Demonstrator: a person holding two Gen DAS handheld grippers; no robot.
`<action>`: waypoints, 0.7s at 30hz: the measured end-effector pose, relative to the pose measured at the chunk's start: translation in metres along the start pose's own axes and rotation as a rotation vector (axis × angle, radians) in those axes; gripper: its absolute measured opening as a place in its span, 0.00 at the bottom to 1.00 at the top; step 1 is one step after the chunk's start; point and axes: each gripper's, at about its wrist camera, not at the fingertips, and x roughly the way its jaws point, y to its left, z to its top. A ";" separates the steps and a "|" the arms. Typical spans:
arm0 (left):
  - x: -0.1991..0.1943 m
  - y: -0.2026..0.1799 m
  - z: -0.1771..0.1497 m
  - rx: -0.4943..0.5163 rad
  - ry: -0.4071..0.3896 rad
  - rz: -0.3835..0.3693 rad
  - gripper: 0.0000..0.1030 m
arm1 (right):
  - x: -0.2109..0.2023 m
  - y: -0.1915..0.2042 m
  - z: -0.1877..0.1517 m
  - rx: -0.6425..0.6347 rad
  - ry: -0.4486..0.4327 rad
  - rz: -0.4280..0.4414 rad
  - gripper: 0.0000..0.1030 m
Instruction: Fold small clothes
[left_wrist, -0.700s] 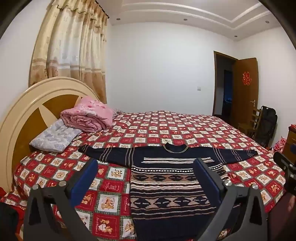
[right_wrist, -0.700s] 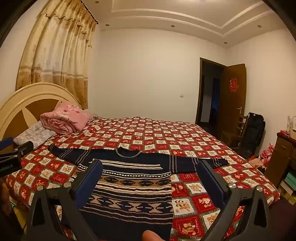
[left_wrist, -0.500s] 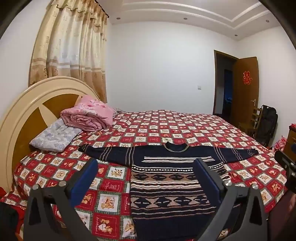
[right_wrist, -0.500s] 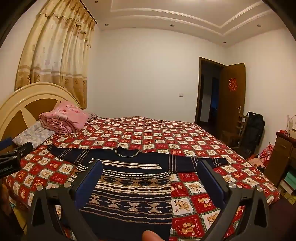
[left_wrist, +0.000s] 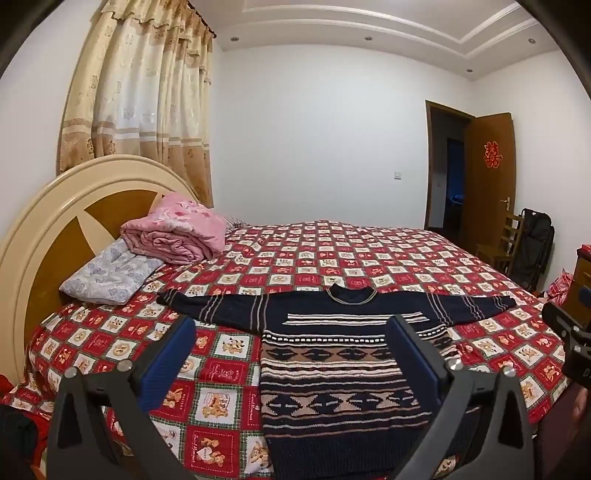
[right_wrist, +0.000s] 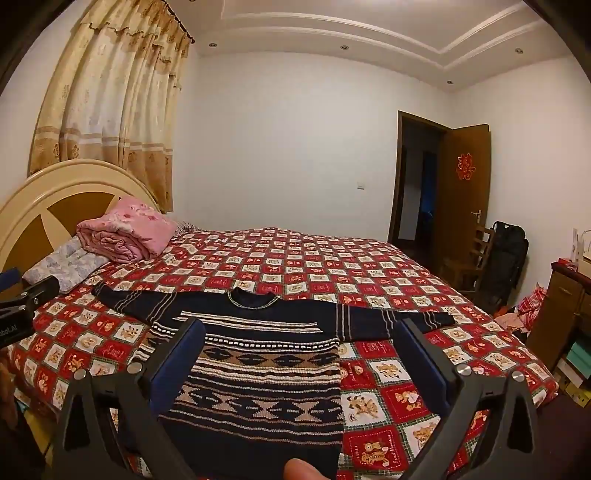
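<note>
A dark navy patterned sweater (left_wrist: 332, 354) lies flat on the bed, sleeves spread out to both sides, collar away from me; it also shows in the right wrist view (right_wrist: 266, 365). My left gripper (left_wrist: 291, 332) is open and empty, held above the sweater's left half near the bed's front edge. My right gripper (right_wrist: 301, 334) is open and empty, held above the sweater's right half. Each gripper's body shows at the edge of the other's view.
The bed has a red checked cover (left_wrist: 332, 254). A folded pink blanket (left_wrist: 177, 232) and a grey pillow (left_wrist: 110, 273) lie by the headboard (left_wrist: 44, 221). A wooden chair and black bag (right_wrist: 506, 258) stand by the open door. A cabinet (right_wrist: 565, 306) stands right.
Both views have tilted very slightly; the grippers stay open above the sweater. The sweater has not moved.
</note>
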 end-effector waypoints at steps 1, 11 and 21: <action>0.000 0.001 0.000 0.001 0.000 -0.001 1.00 | 0.001 0.001 0.000 -0.001 0.001 0.000 0.99; 0.000 0.001 0.000 0.002 -0.001 -0.002 1.00 | 0.002 0.003 -0.001 -0.005 0.005 0.000 0.99; -0.001 0.001 0.001 0.001 -0.001 -0.001 1.00 | 0.002 0.004 -0.001 -0.008 0.006 0.001 0.99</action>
